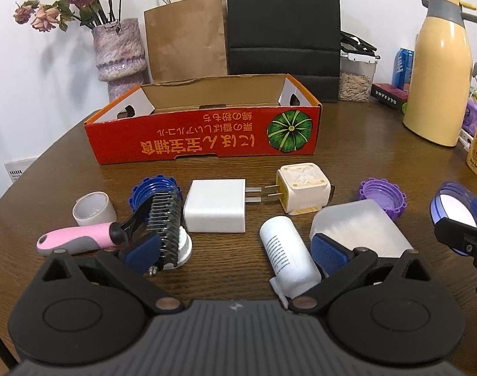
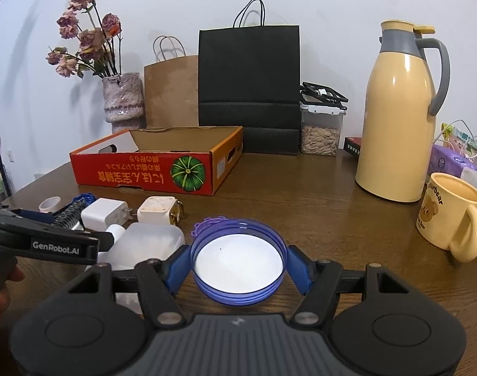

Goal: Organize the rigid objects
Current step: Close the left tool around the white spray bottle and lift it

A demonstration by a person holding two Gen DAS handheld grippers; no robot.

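Blue lid (image 2: pixel 238 269), mouth up, off the table

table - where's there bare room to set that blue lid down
Bare wood lies between the red box and the yellow jug, running forward to the bear mug. The box floor looks free too. It is crowded on the left: white charger, cream plug, comb, bottle, tape roll, purple cap.

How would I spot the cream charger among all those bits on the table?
Find the red box. Just before its right end sits the cream charger, prongs facing a plain white charger. Unlike that one, it is cream with a raised pattern on top.
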